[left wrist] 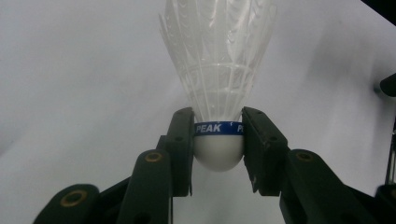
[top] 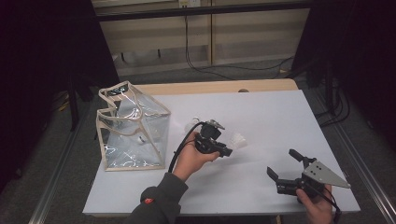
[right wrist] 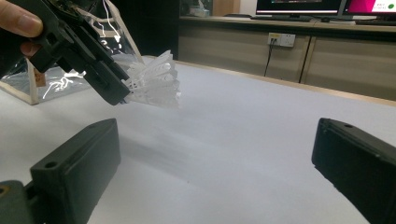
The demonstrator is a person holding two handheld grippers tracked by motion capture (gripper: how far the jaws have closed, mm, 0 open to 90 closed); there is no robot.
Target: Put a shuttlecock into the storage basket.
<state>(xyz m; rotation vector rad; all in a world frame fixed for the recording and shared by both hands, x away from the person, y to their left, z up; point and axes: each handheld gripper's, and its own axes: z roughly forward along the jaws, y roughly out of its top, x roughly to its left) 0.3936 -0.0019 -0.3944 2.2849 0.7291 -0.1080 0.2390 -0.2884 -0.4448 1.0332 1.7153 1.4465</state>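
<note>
A white shuttlecock (left wrist: 217, 84) with a blue band reading PEAK is clamped at its rounded cork by my left gripper (left wrist: 218, 147), feathers pointing away from the jaws. In the high view that left gripper (top: 227, 150) hovers over the table's middle with the shuttlecock (top: 238, 140) sticking out to the right. From the right gripper view the shuttlecock (right wrist: 156, 80) hangs a little above the white surface. My right gripper (top: 283, 164) rests near the front right corner, jaws wide apart, nothing between them. A clear plastic bag (top: 131, 128) with beige trim stands open at the left.
The white table sheet (top: 261, 116) covers a wooden table. Cables run along the floor behind. Monitors (right wrist: 322, 6) and a wall socket sit on the far side in the right gripper view.
</note>
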